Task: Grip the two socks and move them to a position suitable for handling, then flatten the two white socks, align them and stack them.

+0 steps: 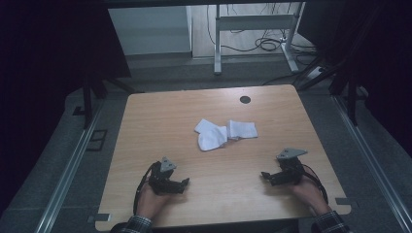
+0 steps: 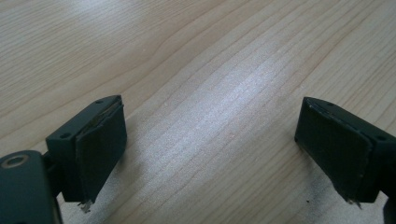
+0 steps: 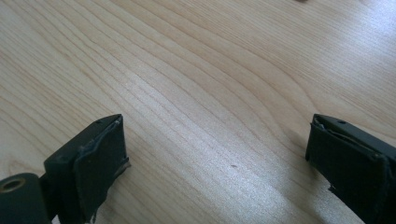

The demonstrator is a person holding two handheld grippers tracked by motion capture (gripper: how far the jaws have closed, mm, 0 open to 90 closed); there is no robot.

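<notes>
The high view is dim and grainy, its surroundings nearly black — the table (image 1: 209, 145) moderately lit. Both gripper views are brighter, a soft sheen on the wood, jaws slightly blurred.

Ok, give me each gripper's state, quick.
Left gripper: open, holding nothing, over bare table.
Right gripper: open, holding nothing.
</notes>
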